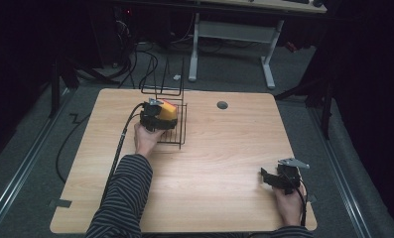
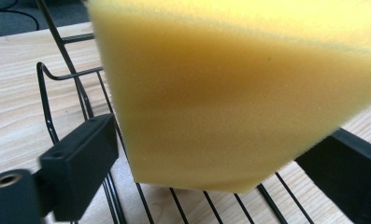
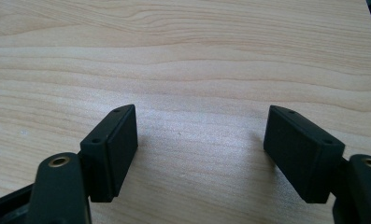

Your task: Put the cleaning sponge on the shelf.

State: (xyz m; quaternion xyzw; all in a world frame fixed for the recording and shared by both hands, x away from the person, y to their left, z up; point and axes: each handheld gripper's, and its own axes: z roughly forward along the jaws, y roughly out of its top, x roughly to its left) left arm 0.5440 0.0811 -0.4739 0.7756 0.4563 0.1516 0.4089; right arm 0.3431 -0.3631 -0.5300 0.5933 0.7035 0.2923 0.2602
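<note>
A yellow sponge (image 1: pixel 168 110) (image 2: pixel 234 93) sits in a black wire rack (image 1: pixel 180 135) (image 2: pixel 47 107) at the back left of the wooden table (image 1: pixel 224 148). My left gripper (image 1: pixel 161 117) (image 2: pixel 211 154) is at the rack with the sponge between its jaws. The jaws stand apart, and a thin gap shows beside the left pad, so the gripper is open. The sponge's lower corner rests on the rack's wires. Near the table's front right corner, my right gripper (image 1: pixel 267 177) (image 3: pixel 202 140) lies low over bare wood (image 3: pixel 183 56), open with nothing between its fingers.
A round grey grommet (image 1: pixel 222 104) is set into the table behind its middle. The rack's tall wire loops (image 1: pixel 161 74) rise at its back. Beyond the table stand white desk legs (image 1: pixel 269 67), and cables (image 1: pixel 135 64) lie on the floor.
</note>
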